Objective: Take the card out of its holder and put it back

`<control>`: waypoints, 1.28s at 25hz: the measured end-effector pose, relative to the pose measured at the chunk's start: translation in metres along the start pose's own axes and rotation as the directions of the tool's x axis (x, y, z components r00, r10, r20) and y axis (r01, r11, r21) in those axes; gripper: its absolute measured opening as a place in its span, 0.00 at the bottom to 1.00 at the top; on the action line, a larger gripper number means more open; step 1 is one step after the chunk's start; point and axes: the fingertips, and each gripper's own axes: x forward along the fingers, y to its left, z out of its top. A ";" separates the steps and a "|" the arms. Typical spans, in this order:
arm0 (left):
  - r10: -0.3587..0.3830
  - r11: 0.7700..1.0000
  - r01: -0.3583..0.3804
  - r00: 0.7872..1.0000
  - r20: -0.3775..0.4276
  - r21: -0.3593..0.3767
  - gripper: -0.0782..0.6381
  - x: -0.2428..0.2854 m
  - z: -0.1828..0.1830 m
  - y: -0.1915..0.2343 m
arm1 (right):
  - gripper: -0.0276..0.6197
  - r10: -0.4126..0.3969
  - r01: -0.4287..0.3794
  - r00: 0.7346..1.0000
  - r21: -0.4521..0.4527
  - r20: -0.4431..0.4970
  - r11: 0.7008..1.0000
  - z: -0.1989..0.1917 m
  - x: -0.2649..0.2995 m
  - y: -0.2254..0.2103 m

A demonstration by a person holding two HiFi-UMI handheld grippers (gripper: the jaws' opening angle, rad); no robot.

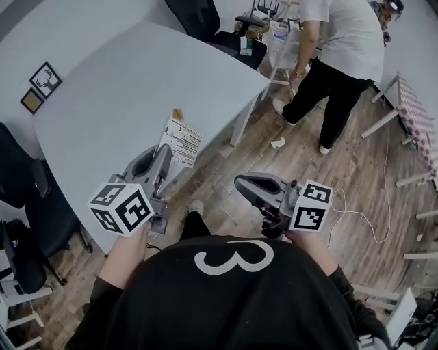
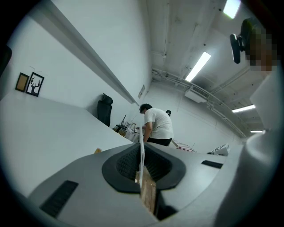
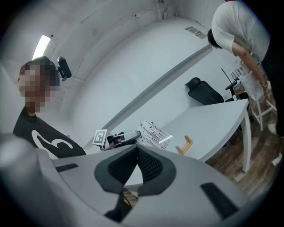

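Note:
My left gripper [image 1: 166, 152] is shut on a white printed card [image 1: 182, 142] and holds it in the air over the near edge of the grey table [image 1: 116, 89]. The card shows edge-on between the pads [image 2: 141, 150] in the left gripper view. In the right gripper view it is face-on [image 3: 153, 134], ahead of the left gripper [image 3: 126, 136]. The small wooden holder [image 1: 178, 113] stands empty on the table just beyond the card, also seen as a holder [image 3: 184, 145] near the table's edge. My right gripper [image 1: 241, 182] hovers over the floor, shut with nothing in it.
A person in a white shirt [image 1: 342, 48] bends over a cluttered stand at the back right. Black office chairs stand at the table's far end [image 1: 198, 17] and left side [image 1: 27, 198]. Two framed pictures [image 1: 41, 85] hang at the left. A white cable [image 1: 356, 212] lies on the wooden floor.

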 end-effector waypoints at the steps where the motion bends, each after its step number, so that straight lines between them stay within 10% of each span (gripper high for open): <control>1: -0.006 1.000 0.006 1.000 -0.003 0.003 0.15 -0.003 -0.003 -0.006 | 0.05 0.002 -0.002 1.000 -0.001 0.000 1.000 -0.002 -0.004 0.003; 32: -0.181 0.980 0.190 0.973 -0.146 0.050 0.14 -0.033 -0.058 -0.092 | 0.05 0.000 0.000 0.999 -0.009 0.053 1.000 -0.023 -0.047 0.038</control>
